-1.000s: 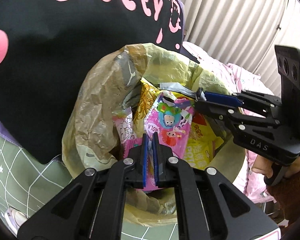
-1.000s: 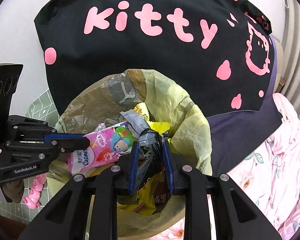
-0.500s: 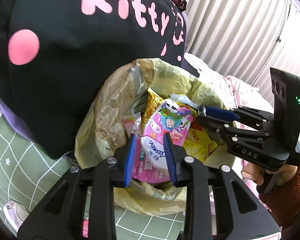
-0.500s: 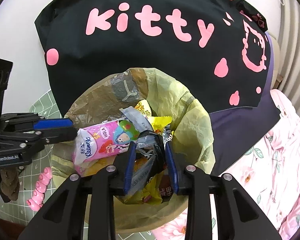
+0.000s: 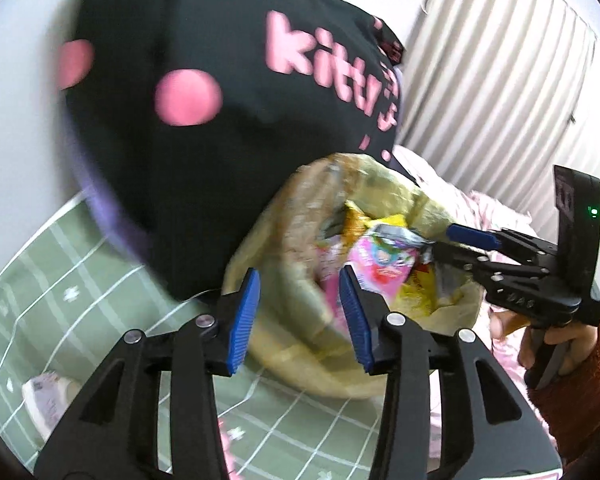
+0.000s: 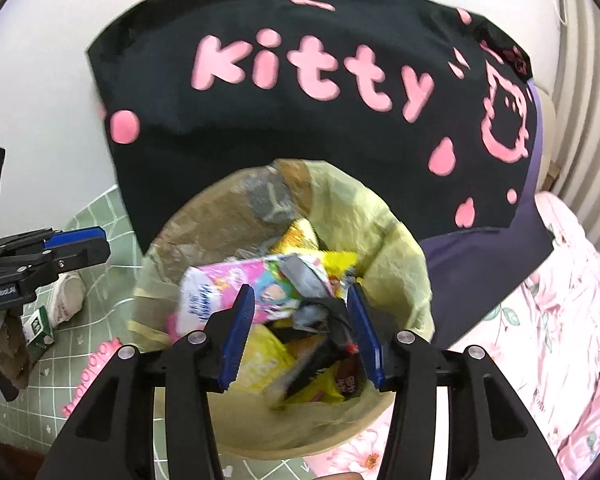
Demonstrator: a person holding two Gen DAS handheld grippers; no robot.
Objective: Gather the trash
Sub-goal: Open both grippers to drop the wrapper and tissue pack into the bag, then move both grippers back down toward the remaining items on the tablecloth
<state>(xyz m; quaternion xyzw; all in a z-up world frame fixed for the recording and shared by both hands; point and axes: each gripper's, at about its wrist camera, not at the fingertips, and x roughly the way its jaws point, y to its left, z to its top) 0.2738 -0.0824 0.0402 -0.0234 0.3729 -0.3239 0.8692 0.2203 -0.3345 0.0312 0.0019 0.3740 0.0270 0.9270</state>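
The lined trash bin (image 6: pixel 400 240) holds a pink tissue pack (image 6: pixel 228 284) among snack wrappers (image 6: pixel 332 260).

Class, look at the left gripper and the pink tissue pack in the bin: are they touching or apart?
Apart. The right wrist view shows the left gripper out beside the bin, clear of the pink tissue pack; its jaws have just been opening, nothing between them.

Green checked mat (image 6: pixel 100 208) carries lined bin (image 6: pixel 404 248), slipper (image 6: pixel 68 296), green carton (image 6: pixel 38 326).

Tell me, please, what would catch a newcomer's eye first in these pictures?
Probably the black cloth with pink "kitty" lettering, filling the background. Below it stands a bin lined with a yellowish bag, stuffed with wrappers, a pink Kleenex tissue pack on top. A white slipper lies left on the green mat.
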